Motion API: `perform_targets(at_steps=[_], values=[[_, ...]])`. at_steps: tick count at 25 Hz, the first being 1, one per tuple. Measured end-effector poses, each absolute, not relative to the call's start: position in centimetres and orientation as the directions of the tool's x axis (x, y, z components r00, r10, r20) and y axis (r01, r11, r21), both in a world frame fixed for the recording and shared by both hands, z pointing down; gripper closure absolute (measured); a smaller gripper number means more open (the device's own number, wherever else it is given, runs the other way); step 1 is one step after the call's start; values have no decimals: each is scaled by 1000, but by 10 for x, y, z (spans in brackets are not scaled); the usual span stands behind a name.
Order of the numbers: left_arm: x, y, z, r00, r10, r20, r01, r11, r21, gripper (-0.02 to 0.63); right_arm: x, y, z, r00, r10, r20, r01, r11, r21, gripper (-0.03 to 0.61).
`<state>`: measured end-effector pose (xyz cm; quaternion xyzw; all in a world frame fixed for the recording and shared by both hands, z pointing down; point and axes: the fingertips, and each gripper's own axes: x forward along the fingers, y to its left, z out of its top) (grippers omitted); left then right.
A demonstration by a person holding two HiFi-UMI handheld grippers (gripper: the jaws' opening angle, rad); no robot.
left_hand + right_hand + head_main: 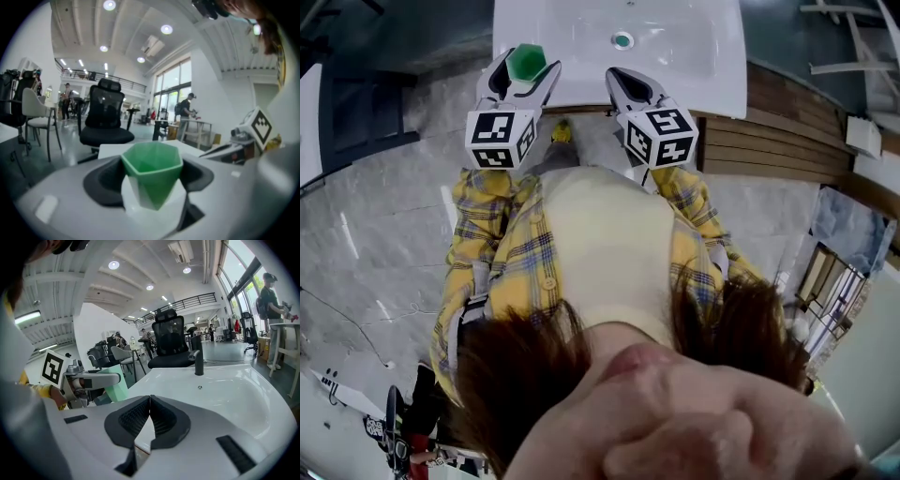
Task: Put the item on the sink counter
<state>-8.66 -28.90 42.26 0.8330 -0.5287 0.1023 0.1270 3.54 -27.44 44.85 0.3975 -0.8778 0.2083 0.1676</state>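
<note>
White sink counter point(712, 84) spans the far side of the head view, with the basin point(675, 37) sunk in its middle. A person in a yellow plaid shirt point(511, 262) stands at its near edge. The left claw point(526, 66) sits over the counter's near-left corner, clamped on the green faceted cup point(152, 168). The cup is upright, mouth up. The right claw point(150, 414) is at the near rim to the right, pads pressed together, nothing between them. Black faucet point(198, 363) is on the basin's far side, and the drain point(622, 39) is in the basin floor.

My read: the carry is over and placement is in hand. The next move calls for lowering until the base seats flat on the left ledge, clear of the basin slope. Then spread the claw and back straight off.

Unclear:
- Whether the cup base touches the counter; no view shows the contact.
- The white patch under the cup in the left gripper view could be cup base or counter.
- The head view cuts off the counter's far edge.
</note>
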Motion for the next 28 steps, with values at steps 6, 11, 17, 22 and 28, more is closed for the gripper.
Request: perform_targets(at_steps=[6, 11, 17, 22, 28], values=[[-95, -321, 426, 434, -847, 306, -899, -428, 90, 279, 23, -291, 453, -618, -630, 470, -776, 584, -238, 566], [-105, -343, 438, 438, -835, 332, -895, -439, 77, 279, 13, -302, 457, -613, -628, 479, -780, 575, -245, 565], [-115, -367, 454, 437, -826, 355, -893, -445, 64, 279, 6, -313, 463, -602, -626, 495, -789, 564, -245, 565], [-117, -380, 462, 432, -827, 360, -891, -453, 28, 279, 9, -316, 465, -590, -635, 499, -798, 551, -243, 565], [-122, -393, 466, 427, -829, 362, -891, -454, 12, 279, 7, -319, 466, -584, -638, 502, -803, 544, -243, 565]])
